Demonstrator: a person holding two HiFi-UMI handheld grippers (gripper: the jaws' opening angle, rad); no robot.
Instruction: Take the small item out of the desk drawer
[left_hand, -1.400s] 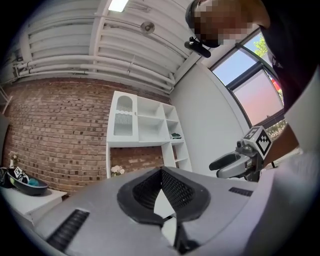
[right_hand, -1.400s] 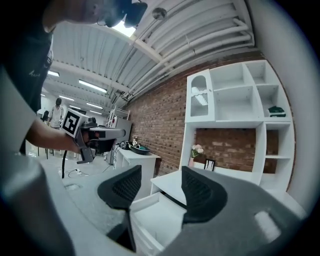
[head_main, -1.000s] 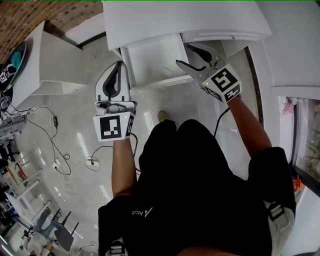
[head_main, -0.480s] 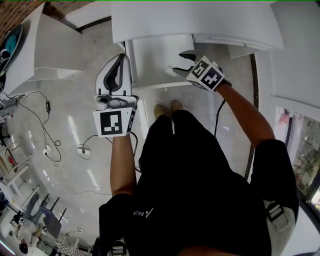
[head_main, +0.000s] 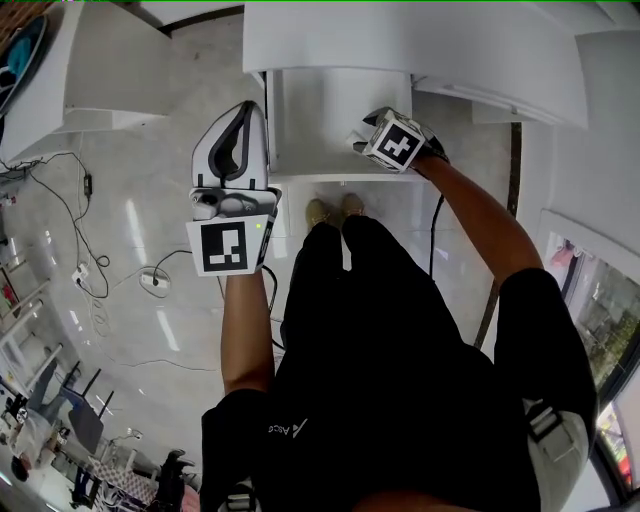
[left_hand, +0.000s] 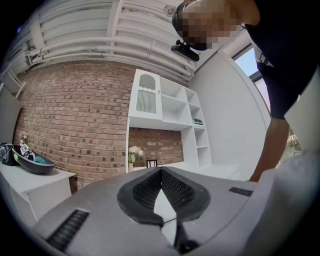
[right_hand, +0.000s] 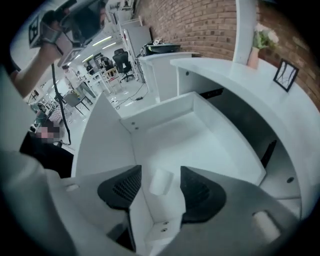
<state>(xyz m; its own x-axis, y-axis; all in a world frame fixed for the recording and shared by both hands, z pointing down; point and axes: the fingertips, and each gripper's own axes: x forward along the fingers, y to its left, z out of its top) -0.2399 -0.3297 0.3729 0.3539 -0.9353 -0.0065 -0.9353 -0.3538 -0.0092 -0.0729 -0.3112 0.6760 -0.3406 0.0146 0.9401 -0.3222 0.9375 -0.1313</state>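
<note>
The white desk drawer (head_main: 320, 110) stands pulled out under the desktop. My right gripper (head_main: 362, 131) hangs over its front right part, tilted down into it, jaws open. In the right gripper view the small white item (right_hand: 161, 181) lies on the drawer floor (right_hand: 200, 135) near a front corner. It sits in the gap between the open right gripper (right_hand: 160, 173) pads, touching neither. My left gripper (head_main: 243, 110) is held beside the drawer's left wall, outside it. In its own view the left gripper (left_hand: 161, 171) is shut on nothing and points at a brick wall.
The white desktop (head_main: 420, 45) overhangs the drawer's back. A second white desk (head_main: 90, 70) stands to the left, with cables and a power strip (head_main: 150, 282) on the glossy floor. The person's feet (head_main: 332, 210) are just in front of the drawer. White shelves (left_hand: 165, 125) stand against the brick wall.
My right gripper has moved from the drawer's right edge down to its front, bringing the item between its jaws. The left gripper has stayed put.
</note>
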